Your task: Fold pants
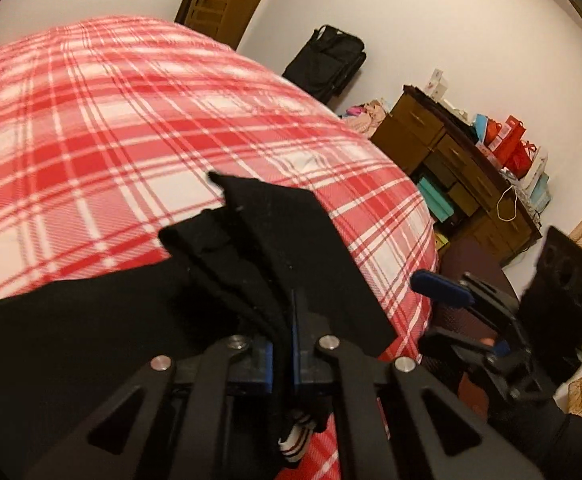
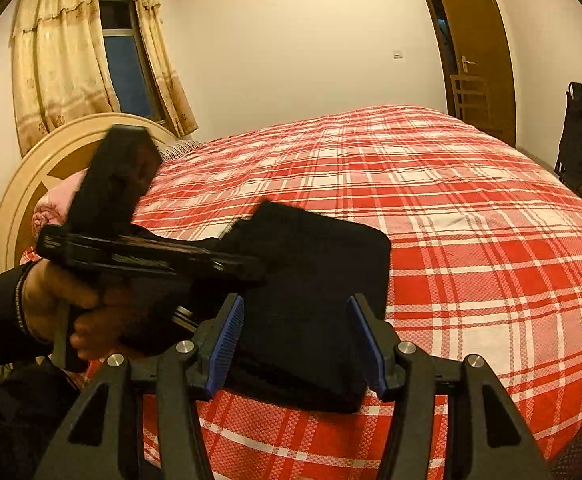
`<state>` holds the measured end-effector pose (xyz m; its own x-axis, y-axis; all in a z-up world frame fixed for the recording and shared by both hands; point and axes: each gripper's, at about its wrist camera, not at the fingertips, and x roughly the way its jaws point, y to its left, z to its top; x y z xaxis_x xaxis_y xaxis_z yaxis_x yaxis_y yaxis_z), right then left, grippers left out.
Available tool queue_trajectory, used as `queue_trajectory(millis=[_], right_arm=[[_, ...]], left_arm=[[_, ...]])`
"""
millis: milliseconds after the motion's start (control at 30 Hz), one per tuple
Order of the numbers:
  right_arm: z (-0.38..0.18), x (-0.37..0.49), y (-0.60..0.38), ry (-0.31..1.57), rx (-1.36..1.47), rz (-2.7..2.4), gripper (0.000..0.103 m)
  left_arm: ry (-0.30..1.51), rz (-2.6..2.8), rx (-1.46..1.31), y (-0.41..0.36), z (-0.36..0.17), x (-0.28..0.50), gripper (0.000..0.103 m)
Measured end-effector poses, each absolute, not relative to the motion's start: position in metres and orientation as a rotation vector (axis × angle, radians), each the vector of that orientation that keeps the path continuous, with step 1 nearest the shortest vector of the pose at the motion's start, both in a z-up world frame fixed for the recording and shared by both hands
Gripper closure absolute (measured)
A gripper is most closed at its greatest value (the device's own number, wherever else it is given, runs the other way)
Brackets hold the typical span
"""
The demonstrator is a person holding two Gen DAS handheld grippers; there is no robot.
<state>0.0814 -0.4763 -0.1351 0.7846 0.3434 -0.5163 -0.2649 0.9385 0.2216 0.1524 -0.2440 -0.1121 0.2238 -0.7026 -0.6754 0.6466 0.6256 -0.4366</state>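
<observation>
Left wrist view: the left claw [image 1: 287, 320] is pressed together on the black pants [image 1: 291, 240], its blue pads pinching several stacked layers of the cloth. The gathered fabric rises out of the jaws and fans over the near edge of the bed [image 1: 131, 120], which carries a red-and-white plaid cover. A striped black-and-white trim hangs below the jaws. To the right, beyond the bed's corner, the right claw [image 1: 451, 292] appears with one blue pad visible. Further back stand a brown dresser [image 1: 451, 160] loaded with red bags and a black suitcase [image 1: 327, 64] against the wall.

Right wrist view: the right claw [image 2: 297, 340] is spread wide, its two blue pads standing apart on either side of the pants [image 2: 315, 300] and not gripping them. The pants lie as a compact dark bundle on the near part of the bed [image 2: 451, 220]. At left, a hand [image 2: 75, 304] in a dark sleeve holds the left claw [image 2: 251, 268], whose tip meets the bundle's left edge. A curtained window [image 2: 127, 64] and a brown door [image 2: 479, 52] occupy the background.
</observation>
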Motion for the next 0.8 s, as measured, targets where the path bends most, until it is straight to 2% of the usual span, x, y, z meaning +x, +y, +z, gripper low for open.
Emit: queue_trajectory(millis=[800], right_arm=[[-0.140, 0.077, -0.455, 0.608, 0.051, 0.361, 0.047]], left_arm=[[0.780, -0.740, -0.102, -0.108, -0.057, 0.139, 0.097]])
